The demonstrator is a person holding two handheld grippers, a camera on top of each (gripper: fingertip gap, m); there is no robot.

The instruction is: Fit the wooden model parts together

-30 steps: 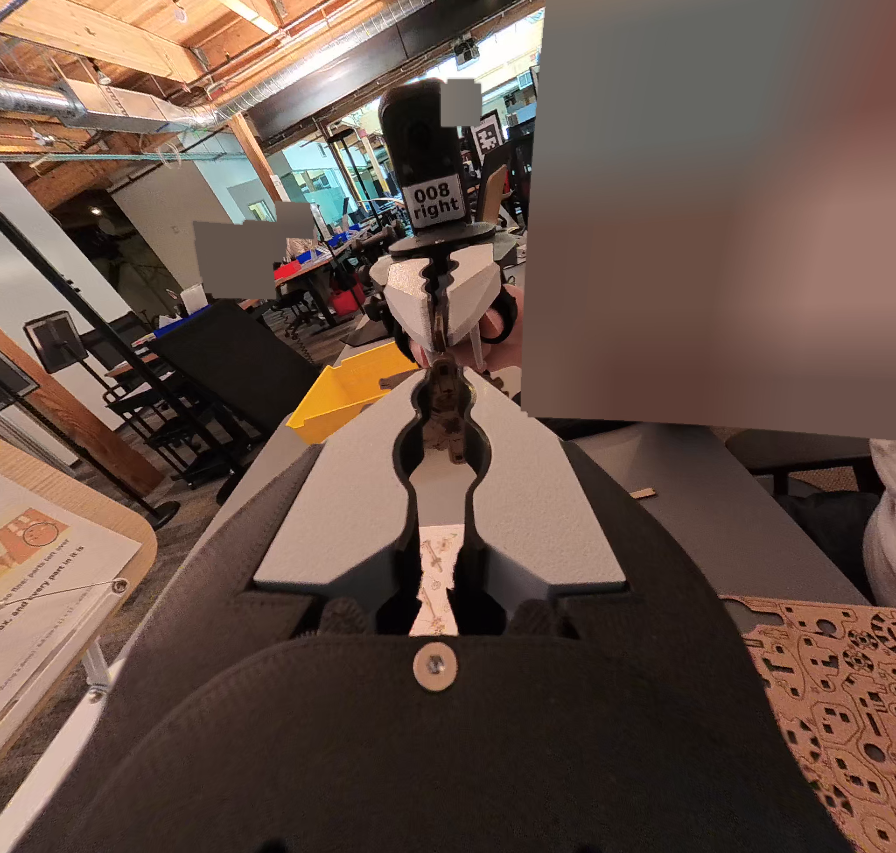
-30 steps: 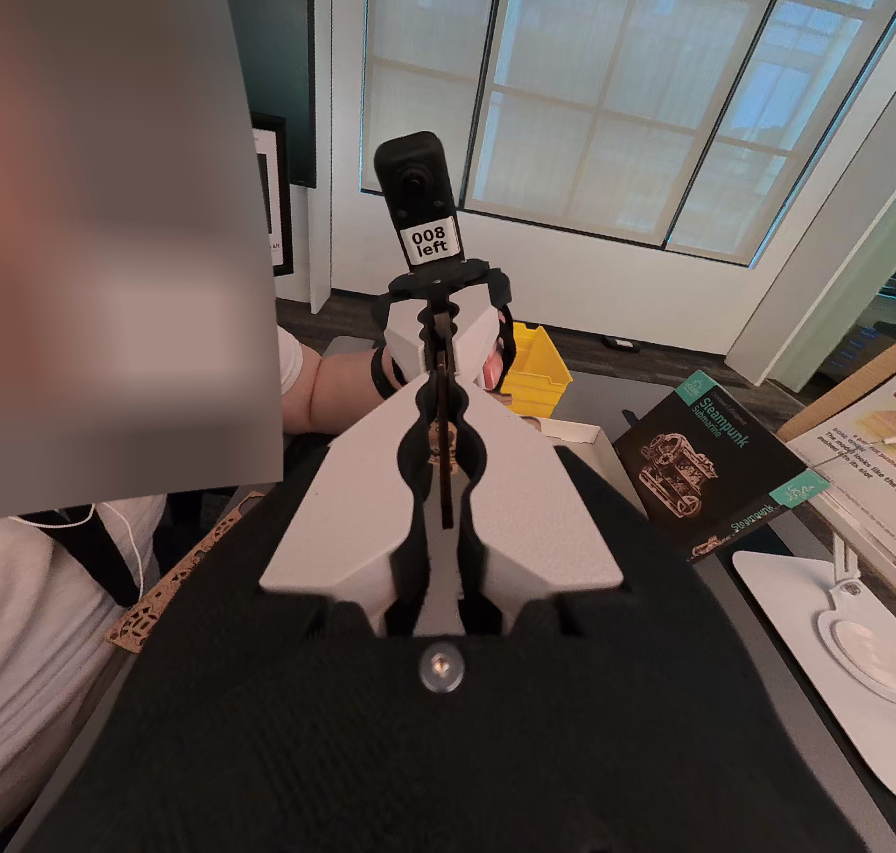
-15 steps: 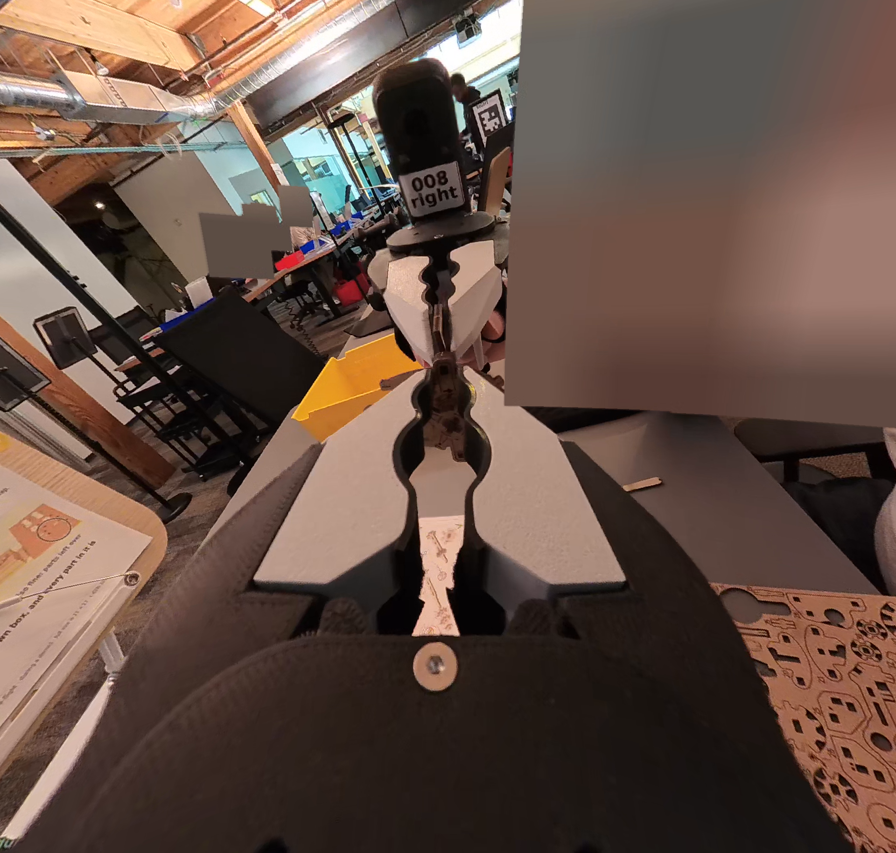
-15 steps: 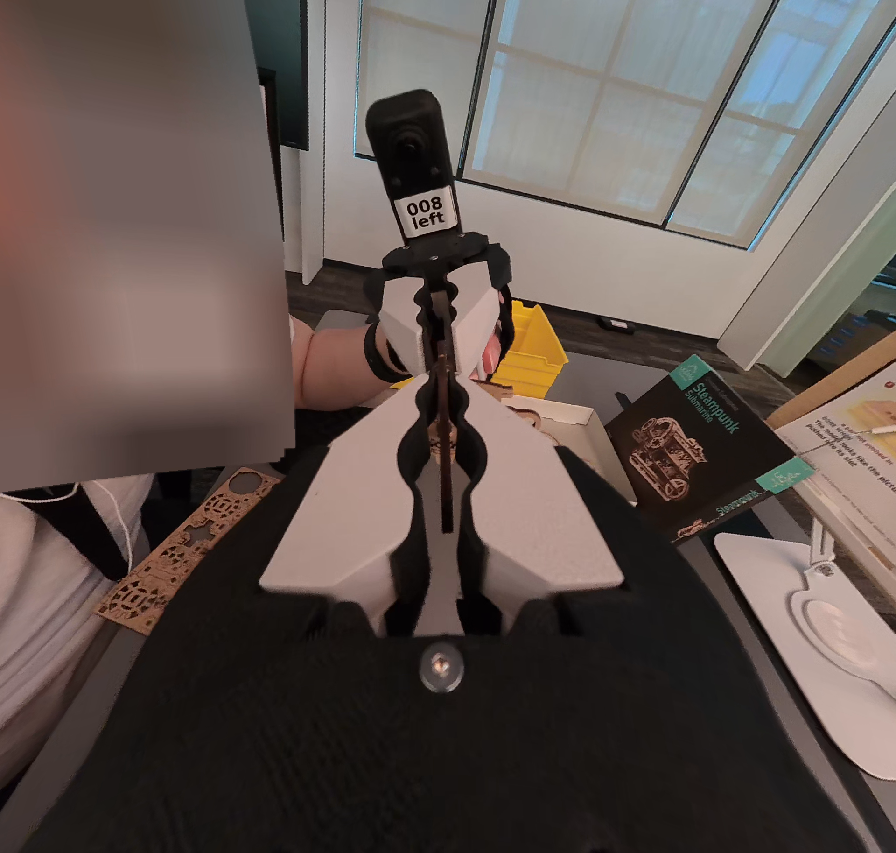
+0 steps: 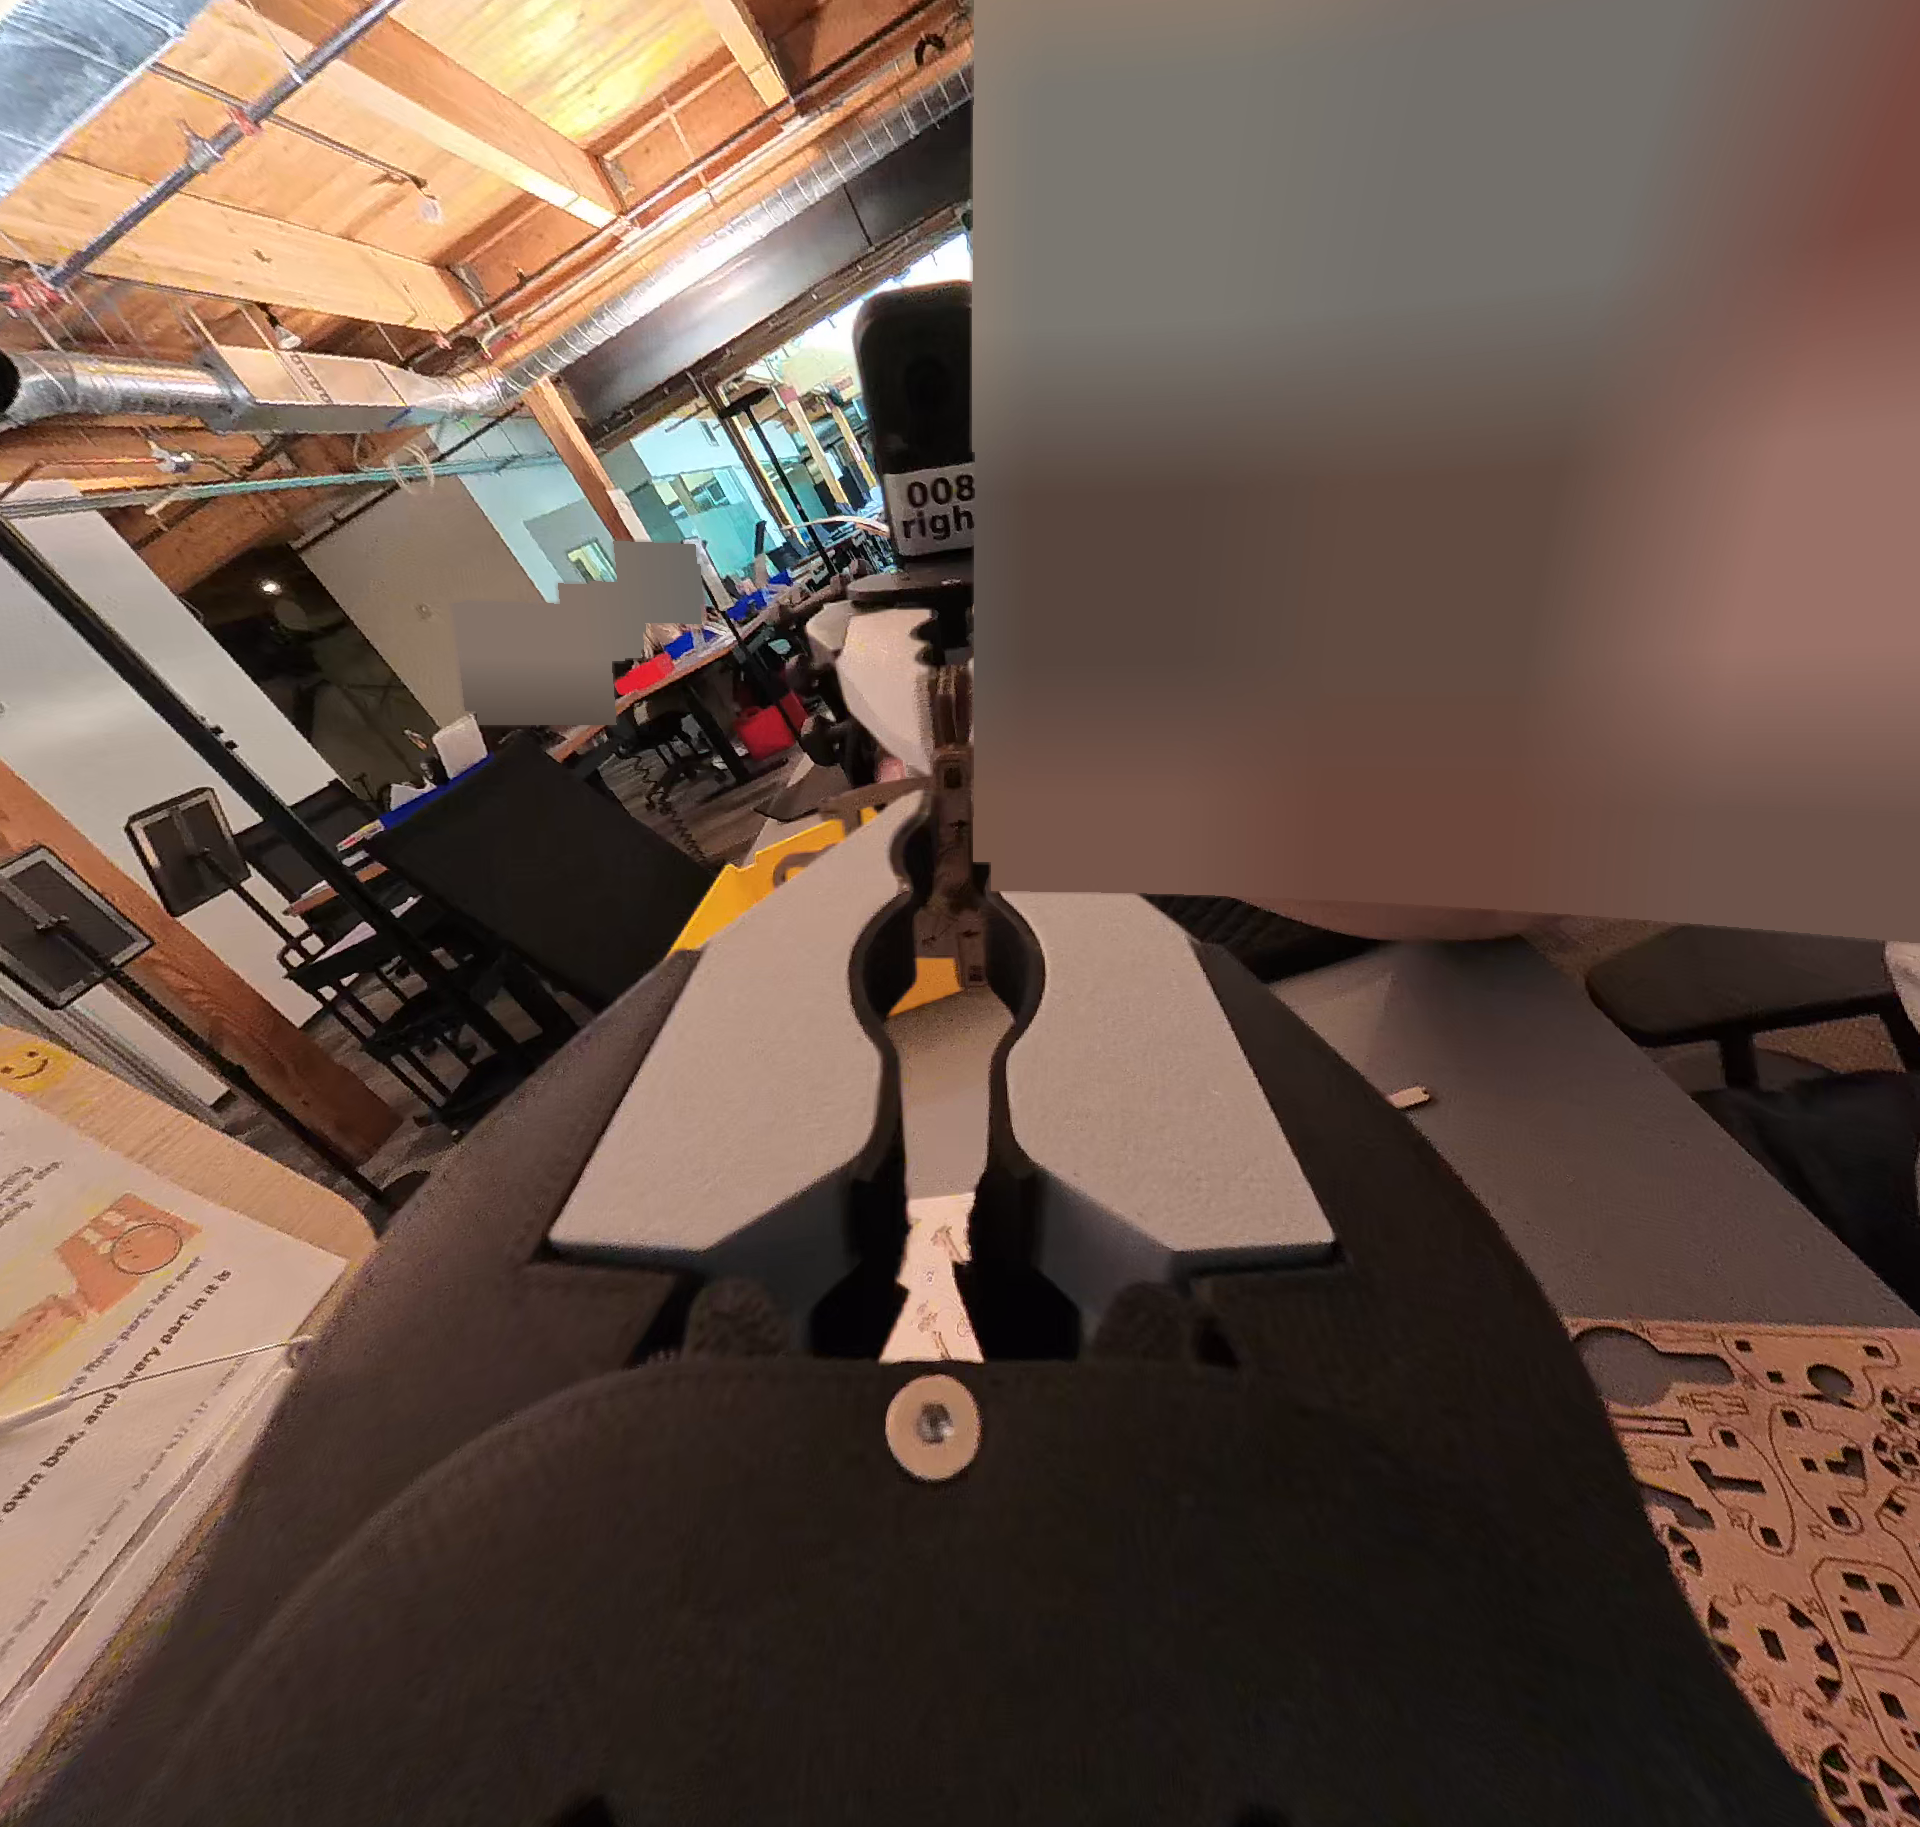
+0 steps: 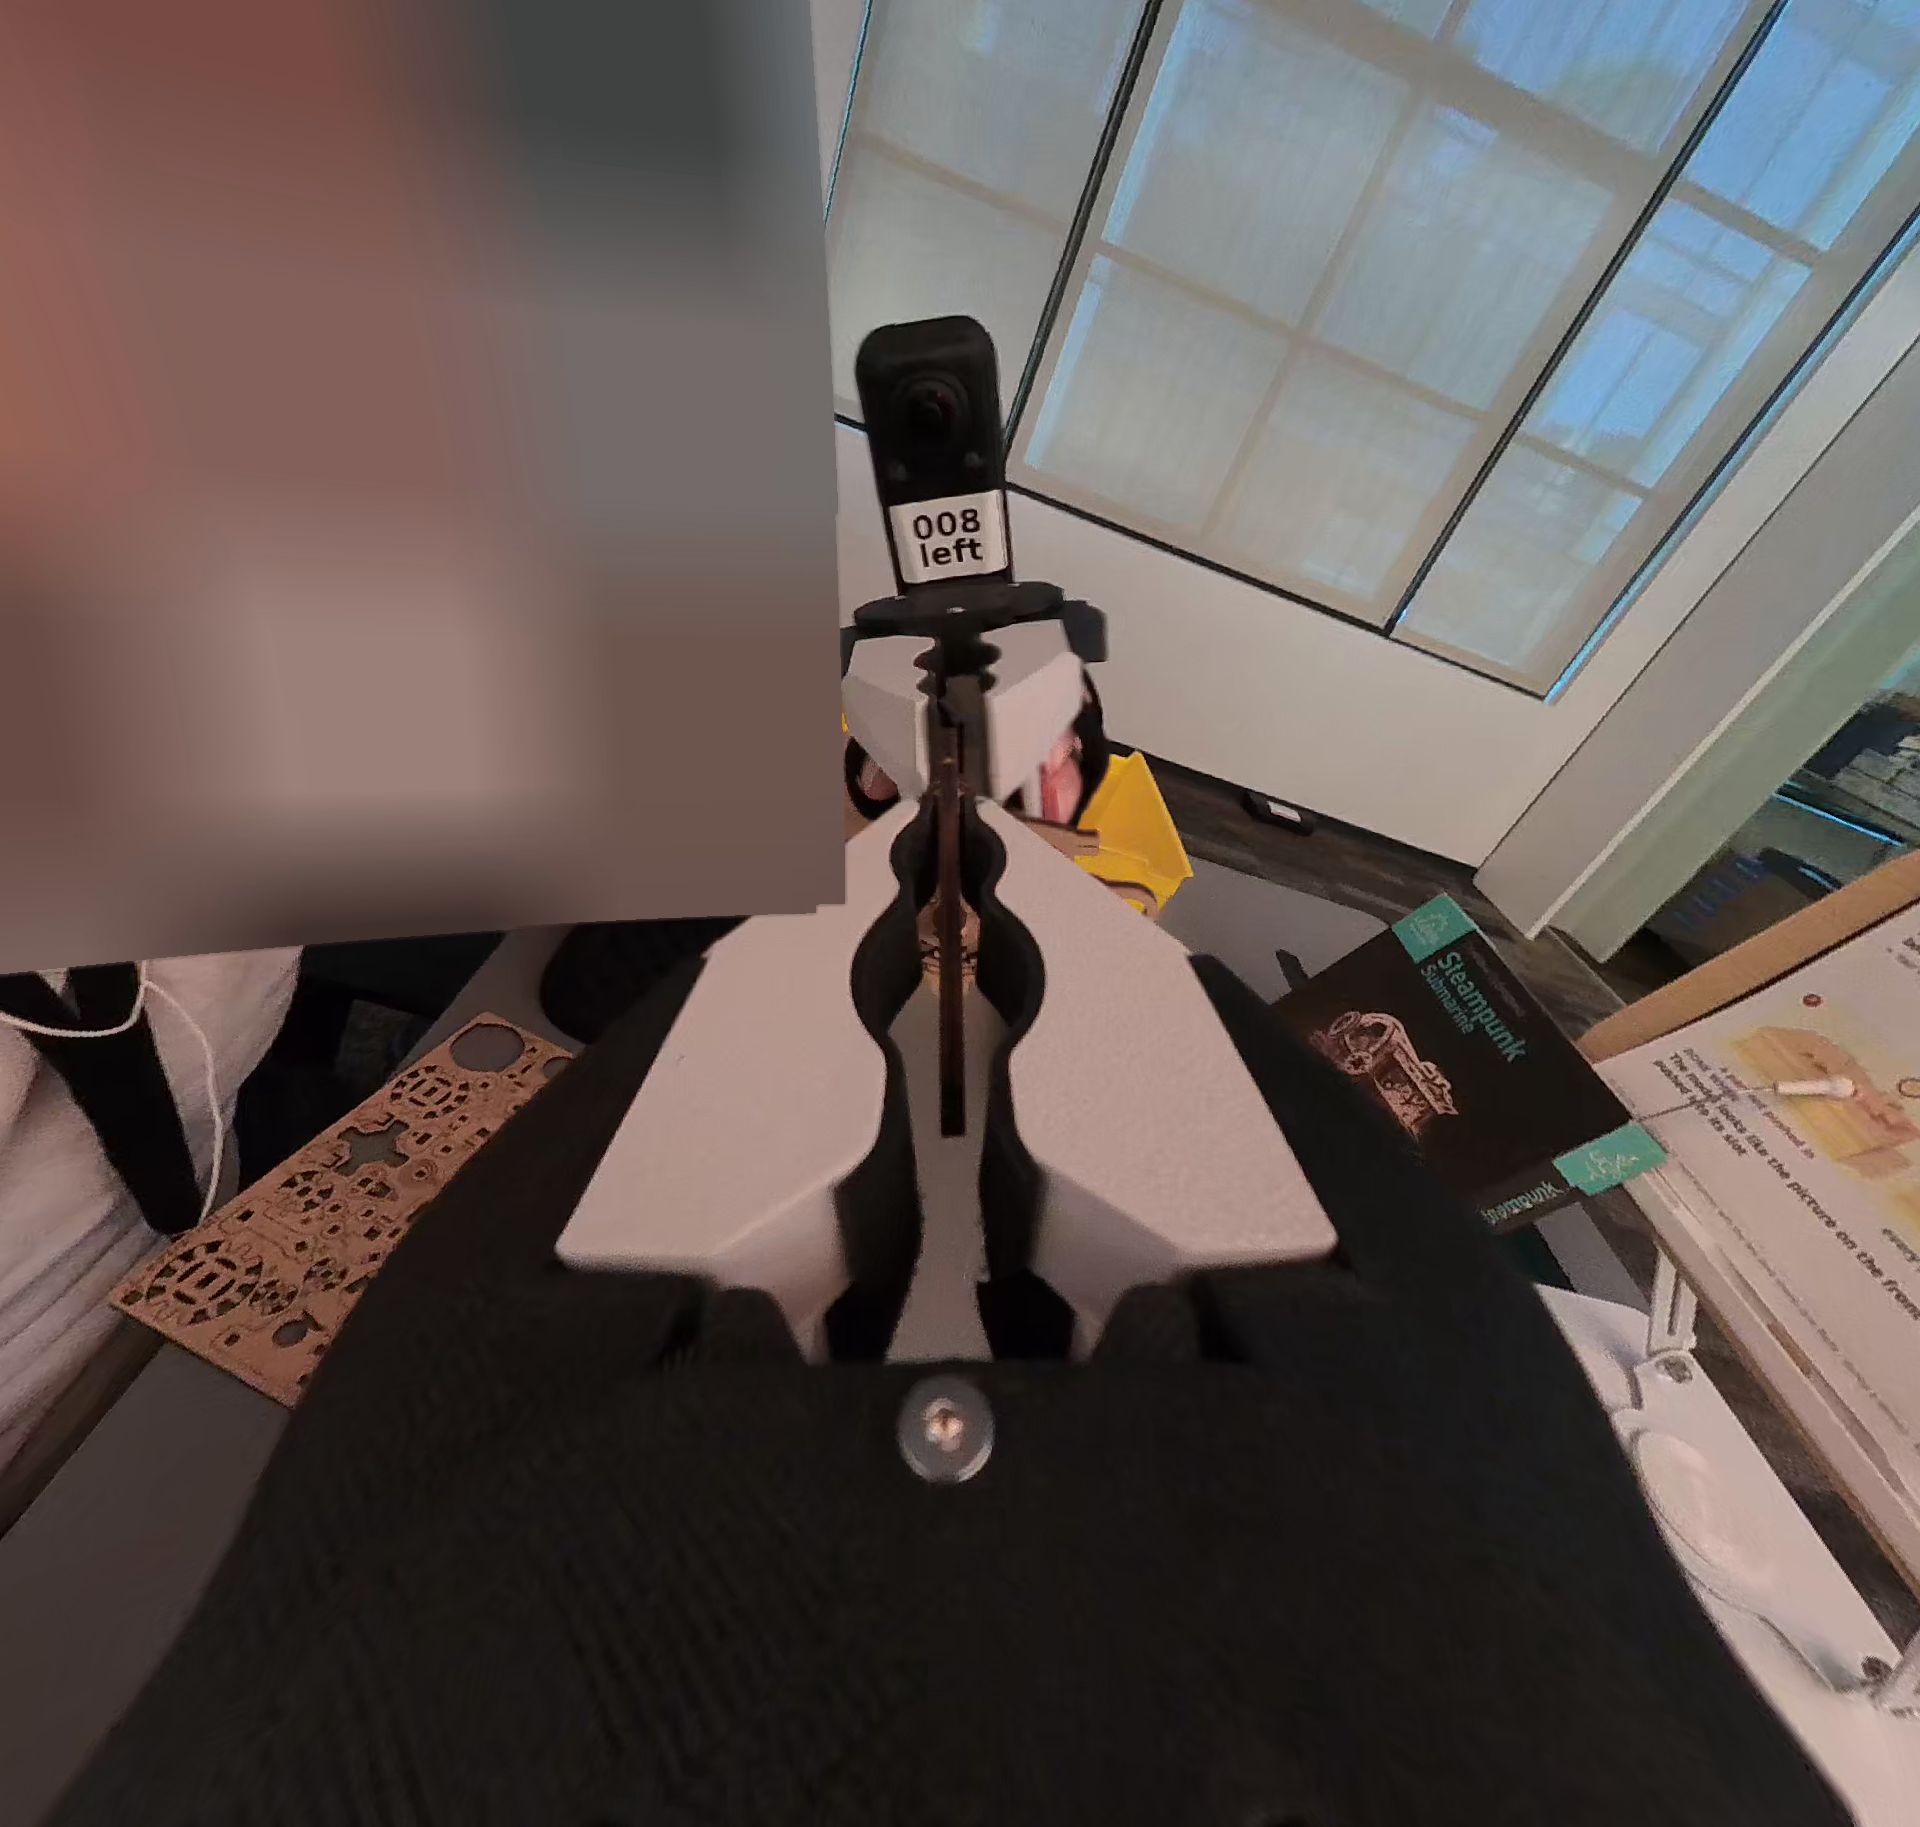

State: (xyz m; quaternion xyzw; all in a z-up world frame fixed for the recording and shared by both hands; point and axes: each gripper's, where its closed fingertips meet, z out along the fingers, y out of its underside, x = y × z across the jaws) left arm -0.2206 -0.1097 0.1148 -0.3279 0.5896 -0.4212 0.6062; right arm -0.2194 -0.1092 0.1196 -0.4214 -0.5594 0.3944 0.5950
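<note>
Above the grey worktop point(image 5: 1507, 1071), left gripper point(image 5: 948, 904) and right gripper point(image 6: 948, 873) meet tip to tip — each pair of fingers clamped on a thin wooden part point(image 5: 951, 873), edge-on, long axes in line — poised to join.

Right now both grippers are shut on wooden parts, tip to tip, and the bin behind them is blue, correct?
Not quite: the bin is yellow, as the right wrist view shows. The left gripper and right gripper are shut on wooden parts, tip to tip.
</note>
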